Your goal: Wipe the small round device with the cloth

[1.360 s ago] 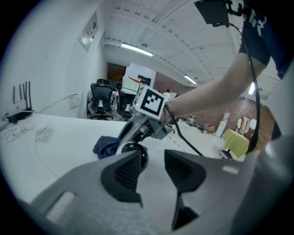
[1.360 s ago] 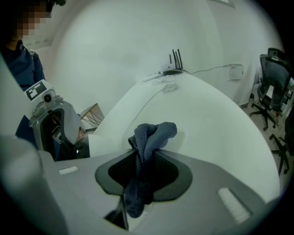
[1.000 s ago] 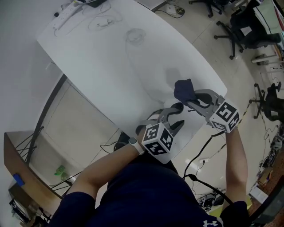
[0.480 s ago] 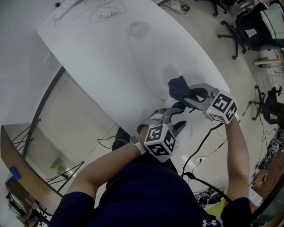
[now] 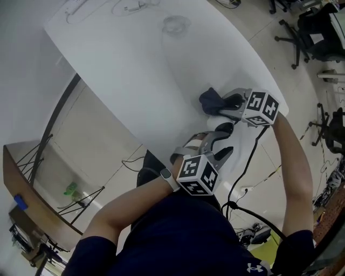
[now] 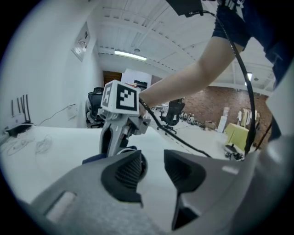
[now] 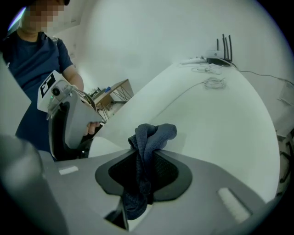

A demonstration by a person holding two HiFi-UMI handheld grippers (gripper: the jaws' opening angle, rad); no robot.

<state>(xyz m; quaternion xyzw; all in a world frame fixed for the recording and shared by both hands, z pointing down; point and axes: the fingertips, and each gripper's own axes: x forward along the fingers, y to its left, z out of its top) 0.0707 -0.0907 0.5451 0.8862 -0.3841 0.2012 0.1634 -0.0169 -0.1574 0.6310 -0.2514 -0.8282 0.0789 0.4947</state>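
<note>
The small round white device (image 5: 218, 127) lies on the white table (image 5: 135, 70) near its front edge. My left gripper (image 5: 222, 143) reaches up to it; its jaws have just been closing. In the left gripper view the device (image 6: 141, 163) peeks out past the left pad, and the gap of the left gripper (image 6: 154, 167) shows only table, so the pads stand apart. My right gripper (image 5: 218, 108) is shut on a dark blue cloth (image 5: 209, 101), low over the table just beyond the device. The cloth (image 7: 154, 133) bunches out of the right gripper (image 7: 144, 172).
Thin cables (image 5: 129, 6) and a loose coil (image 5: 175, 24) lie at the table's far end, with a router (image 7: 218, 57) beside them. A black cable (image 5: 242, 178) hangs off the front edge. Office chairs (image 5: 312, 38) stand on the floor to the right.
My right gripper has come down with the cloth, tipping lower, and now sits close to the device. The left gripper has stayed in place.
</note>
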